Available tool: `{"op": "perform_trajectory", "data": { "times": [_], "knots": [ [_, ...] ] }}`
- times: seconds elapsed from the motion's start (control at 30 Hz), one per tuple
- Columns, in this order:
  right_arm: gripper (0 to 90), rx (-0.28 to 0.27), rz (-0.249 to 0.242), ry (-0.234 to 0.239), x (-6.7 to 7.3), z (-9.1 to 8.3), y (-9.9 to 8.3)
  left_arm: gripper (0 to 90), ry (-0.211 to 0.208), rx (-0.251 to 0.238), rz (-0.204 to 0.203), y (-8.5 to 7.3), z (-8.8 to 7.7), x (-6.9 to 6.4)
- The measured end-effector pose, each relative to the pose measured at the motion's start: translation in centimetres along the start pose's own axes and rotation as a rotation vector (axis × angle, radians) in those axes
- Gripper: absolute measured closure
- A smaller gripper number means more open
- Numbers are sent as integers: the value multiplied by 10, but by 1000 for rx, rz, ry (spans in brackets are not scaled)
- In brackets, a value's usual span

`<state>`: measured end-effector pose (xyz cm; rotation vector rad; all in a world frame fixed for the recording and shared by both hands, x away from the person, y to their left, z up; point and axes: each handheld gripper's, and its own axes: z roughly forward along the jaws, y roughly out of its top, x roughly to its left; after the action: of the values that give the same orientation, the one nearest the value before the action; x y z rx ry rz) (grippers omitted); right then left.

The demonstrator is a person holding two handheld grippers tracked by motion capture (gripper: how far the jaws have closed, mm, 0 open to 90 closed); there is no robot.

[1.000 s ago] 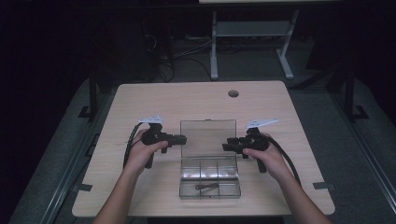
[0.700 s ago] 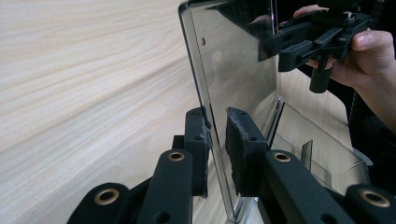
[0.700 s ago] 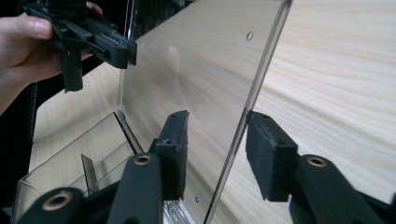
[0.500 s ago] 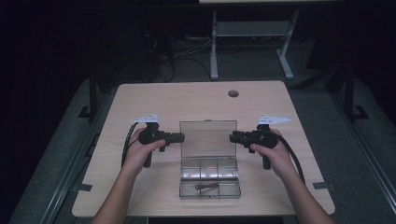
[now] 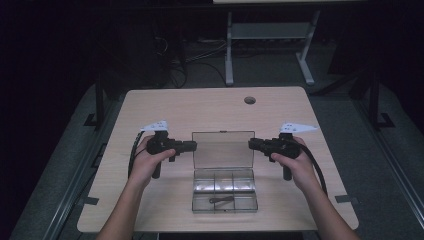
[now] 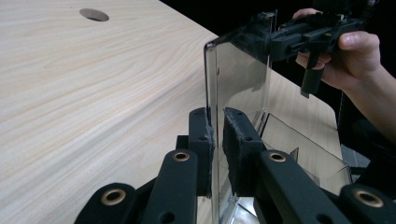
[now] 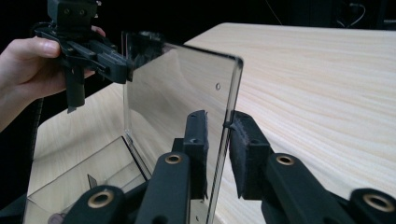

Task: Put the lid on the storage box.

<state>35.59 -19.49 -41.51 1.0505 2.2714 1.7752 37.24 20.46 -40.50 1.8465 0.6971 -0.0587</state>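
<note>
A clear plastic compartment box (image 5: 225,192) lies on the table near the front edge, its lid (image 5: 222,150) raised upright. My left gripper (image 5: 194,146) is shut on the lid's left edge; in the left gripper view both pads (image 6: 218,126) press the clear panel (image 6: 238,74). My right gripper (image 5: 251,144) has the lid's right edge (image 7: 229,93) between its jaws, which have just been closing. In the right gripper view a gap still shows between the left pad (image 7: 198,135) and the panel. A small dark piece (image 5: 222,200) lies in a front compartment.
The light wooden table (image 5: 210,110) has a round cable hole (image 5: 250,100) at the back. Both forearms come in from the front edge. Dark floor, cables and a metal stand (image 5: 270,35) lie beyond the table.
The right hand has shifted a little to the right and up, and its jaws have narrowed around the lid's right edge. The left hand has stayed put on the lid.
</note>
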Motion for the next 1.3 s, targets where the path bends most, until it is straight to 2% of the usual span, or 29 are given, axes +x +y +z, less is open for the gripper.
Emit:
{"op": "perform_trajectory", "data": {
  "times": [0.37, 0.5, 0.7, 1.17, 1.3],
  "knots": [
    [786, -36, -23, 12, 7, -10, 7, 816, -3, -27, 34, 8, -7, -10],
    [790, -51, -36, 20, 12, -13, 11, 820, -10, -56, 41, 11, -10, -14],
    [796, -57, -52, 26, 17, -17, 13, 827, -15, -73, 61, 14, -17, -18],
    [793, -44, -93, 50, 26, -25, 12, 818, -12, -50, 107, 12, -23, -33],
    [788, -40, -102, 57, 28, -27, 12, 808, -14, -43, 110, 11, -24, -38]
  ]
}}
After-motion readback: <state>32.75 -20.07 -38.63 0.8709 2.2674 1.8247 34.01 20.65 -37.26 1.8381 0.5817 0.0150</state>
